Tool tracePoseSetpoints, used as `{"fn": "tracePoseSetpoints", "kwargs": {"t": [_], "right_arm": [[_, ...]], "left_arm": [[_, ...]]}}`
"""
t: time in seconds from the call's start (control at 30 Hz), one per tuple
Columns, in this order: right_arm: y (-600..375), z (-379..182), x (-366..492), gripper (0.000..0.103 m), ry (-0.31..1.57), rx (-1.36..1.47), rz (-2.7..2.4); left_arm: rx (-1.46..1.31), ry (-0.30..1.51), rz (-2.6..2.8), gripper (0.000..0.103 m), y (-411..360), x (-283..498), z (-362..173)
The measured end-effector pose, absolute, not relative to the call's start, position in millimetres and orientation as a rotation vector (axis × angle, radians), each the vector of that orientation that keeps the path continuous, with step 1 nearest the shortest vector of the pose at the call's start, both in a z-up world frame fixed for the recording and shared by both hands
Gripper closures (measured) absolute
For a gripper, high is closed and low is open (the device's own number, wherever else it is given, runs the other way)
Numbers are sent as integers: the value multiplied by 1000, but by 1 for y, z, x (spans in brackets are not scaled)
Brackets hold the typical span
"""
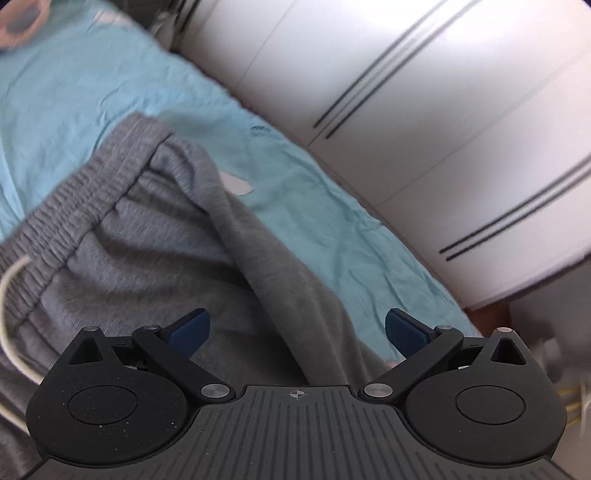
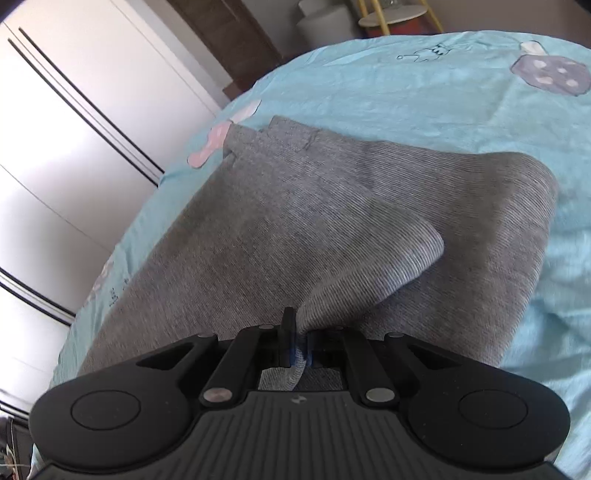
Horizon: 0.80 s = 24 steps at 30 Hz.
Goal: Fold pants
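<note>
Grey sweatpants lie on a light blue bedsheet. In the left wrist view I see the ribbed elastic waistband and a white drawstring at the left. My left gripper is open and empty, just above the grey fabric. In the right wrist view the pants lie partly folded, with the leg hems at the far end. My right gripper is shut on a pinch of the pants fabric and lifts a fold off the layer below.
A white wardrobe with dark lines stands close beside the bed; it also shows in the right wrist view. A yellow-legged stand and a white bin stand beyond the bed's far edge. The bedsheet has cartoon prints.
</note>
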State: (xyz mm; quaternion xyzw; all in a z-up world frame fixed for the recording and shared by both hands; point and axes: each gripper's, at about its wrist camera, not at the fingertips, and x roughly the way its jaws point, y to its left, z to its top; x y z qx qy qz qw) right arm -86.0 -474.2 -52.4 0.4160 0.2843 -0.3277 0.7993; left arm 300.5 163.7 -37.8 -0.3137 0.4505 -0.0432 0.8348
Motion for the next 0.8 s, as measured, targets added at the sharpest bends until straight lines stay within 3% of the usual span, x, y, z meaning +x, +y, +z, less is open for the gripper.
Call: {"fn": "tracePoseSetpoints", "kwargs": {"t": [0.13, 0.17, 0.33, 0.43, 0.53, 0.67, 0.8], "right_arm": [[-475, -58, -86, 98, 609, 885, -696], [-474, -58, -87, 98, 604, 885, -696], [-473, -62, -93, 98, 570, 913, -699], [-475, -65, -97, 97, 540, 962, -707], [-475, -67, -101, 97, 513, 985, -706], [-472, -66, -101, 97, 516, 974, -712], [-485, -56, -98, 97, 528, 1082, -712]], "left_arm": [[-669, 942, -57, 6, 175, 319, -45], [-671, 935, -60, 18, 177, 323, -45], [-680, 1002, -112, 44, 169, 347, -55], [-743, 1018, -98, 49, 173, 352, -66], [-798, 1024, -66, 87, 183, 353, -71], [-809, 950, -111, 93, 194, 342, -50], [-802, 819, -203, 93, 203, 306, -3]]}}
